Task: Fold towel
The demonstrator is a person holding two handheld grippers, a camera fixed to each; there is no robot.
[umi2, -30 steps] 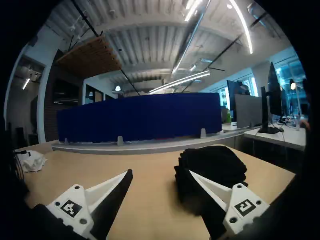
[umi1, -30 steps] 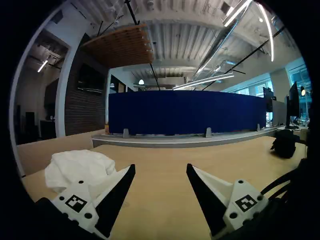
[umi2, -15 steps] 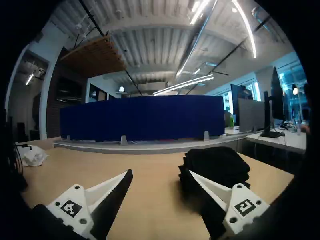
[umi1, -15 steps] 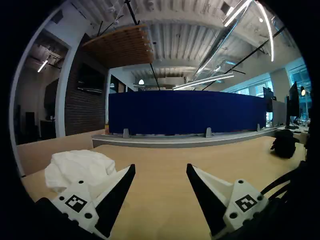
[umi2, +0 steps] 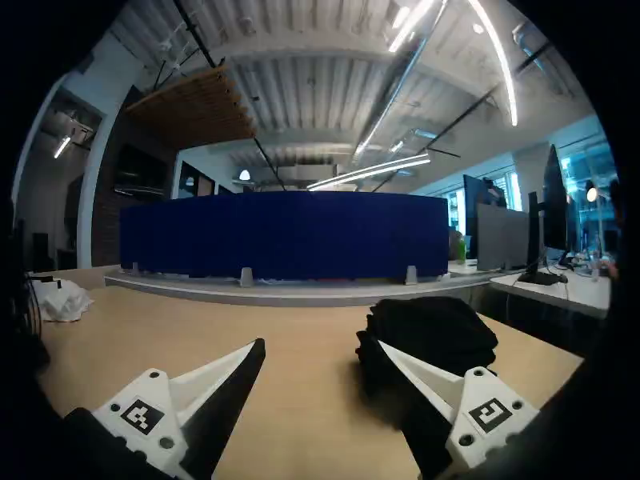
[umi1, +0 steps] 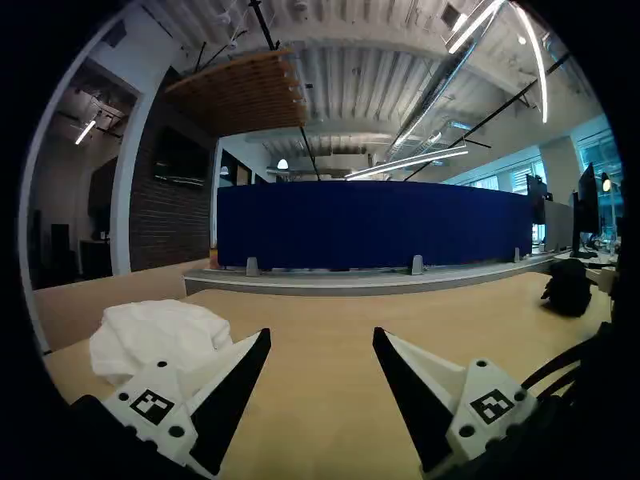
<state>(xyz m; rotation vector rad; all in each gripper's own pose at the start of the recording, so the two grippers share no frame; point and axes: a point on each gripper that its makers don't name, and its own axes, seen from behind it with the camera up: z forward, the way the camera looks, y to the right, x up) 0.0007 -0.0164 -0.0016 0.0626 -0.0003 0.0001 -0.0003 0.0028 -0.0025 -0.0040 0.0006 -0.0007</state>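
The left claw (umi1: 320,331) hovers low over the bench (umi1: 336,316), spread wide and gripping nothing. A crumpled white towel (umi1: 156,336) lies just beyond its left finger. The right claw (umi2: 320,343) is also spread and empty, its right finger in front of a folded stack of black towels (umi2: 432,328). A blue divider (umi1: 368,224) backs the bench.

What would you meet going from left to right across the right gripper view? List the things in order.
Crumpled white towel → the picture's left-hand one of the fingers → pile of black folded cloth → dark monitor on the neighbouring desk.
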